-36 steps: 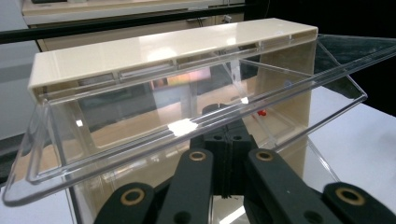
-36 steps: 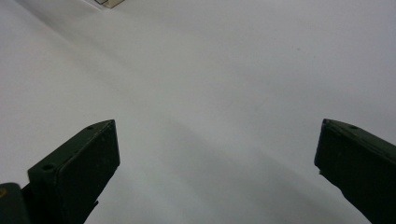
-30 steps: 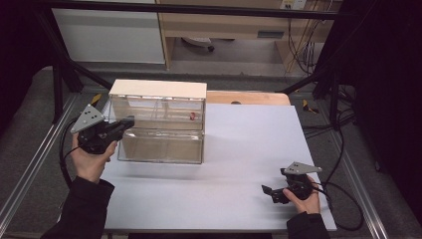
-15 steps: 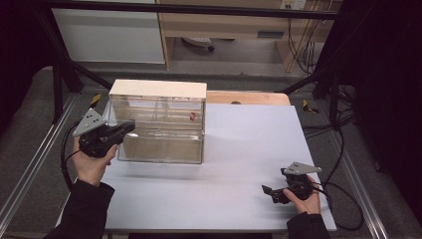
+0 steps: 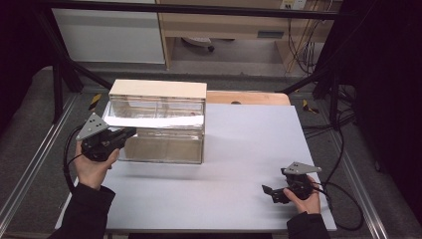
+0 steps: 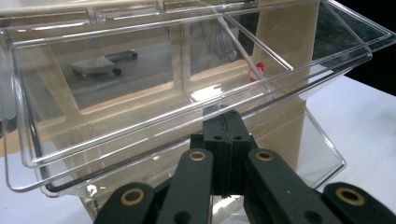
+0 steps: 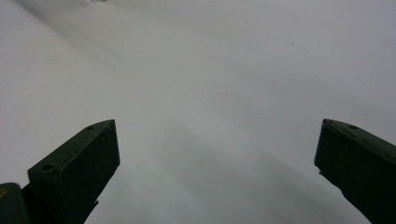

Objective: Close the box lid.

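Dim lab surroundings frame a pale grey table (image 5: 239,164), which is bare apart from one storage unit at its back left.

At that unit, the left gripper (image 6: 227,140) has its jaws pressed together, and in the left gripper view their tips sit right at the front lip of a clear plastic drawer (image 6: 187,88), the upper one, which is tilted outward from the cabinet (image 5: 157,122). Whether the lip is actually pinched between the pads or merely touched from below I cannot tell; the plastic is transparent and hides the contact. A small red-and-white object (image 6: 256,71) lies deep inside the drawer.

The risks follow from that doubt. If the tips only rest against the lip, they could slip off the slick plastic and let the drawer swing back. A pull that is too strong or off-axis could drag the light cabinet across the smooth tabletop, or tip it forward, since nothing braces it. Tilting the drawer further could roll the small object forward or out.

Well apart, at the near right edge, the right gripper (image 5: 283,191) rests low over the table with its jaws spread wide and nothing between them.

Outward from the table are a wooden board behind the cabinet, aluminium rails along both sides, trailing cables, dark curtains and a wooden cupboard at the back.
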Available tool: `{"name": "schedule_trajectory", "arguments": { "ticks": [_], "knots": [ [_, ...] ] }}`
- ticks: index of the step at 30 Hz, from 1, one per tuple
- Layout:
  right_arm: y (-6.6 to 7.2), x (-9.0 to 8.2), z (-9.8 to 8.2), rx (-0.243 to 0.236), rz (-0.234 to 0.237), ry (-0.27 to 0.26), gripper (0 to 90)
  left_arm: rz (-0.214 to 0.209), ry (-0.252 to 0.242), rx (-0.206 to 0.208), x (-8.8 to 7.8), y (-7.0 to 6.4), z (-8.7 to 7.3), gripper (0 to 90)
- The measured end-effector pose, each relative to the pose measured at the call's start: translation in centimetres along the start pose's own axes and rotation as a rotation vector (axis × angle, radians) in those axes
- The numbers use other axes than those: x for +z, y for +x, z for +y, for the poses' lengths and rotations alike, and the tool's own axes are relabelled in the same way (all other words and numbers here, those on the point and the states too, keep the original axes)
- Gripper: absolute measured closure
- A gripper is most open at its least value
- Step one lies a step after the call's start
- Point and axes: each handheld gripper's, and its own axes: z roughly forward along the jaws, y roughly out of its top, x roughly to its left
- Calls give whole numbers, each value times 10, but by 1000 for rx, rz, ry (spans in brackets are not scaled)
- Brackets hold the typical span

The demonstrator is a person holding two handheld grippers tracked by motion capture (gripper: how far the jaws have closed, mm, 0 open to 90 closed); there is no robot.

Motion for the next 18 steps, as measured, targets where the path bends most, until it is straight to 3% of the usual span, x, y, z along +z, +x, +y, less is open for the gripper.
{"name": "schedule_trajectory", "arguments": {
  "ticks": [11, 18],
  "knots": [
    [0, 0, 0, 2, -1, 5, 6, -4, 31, 10, 2, -2, -9, 897],
    [1, 0, 0, -1, 0, 3, 6, -10, 61, 18, -8, -3, -16, 896]
  ]
}}
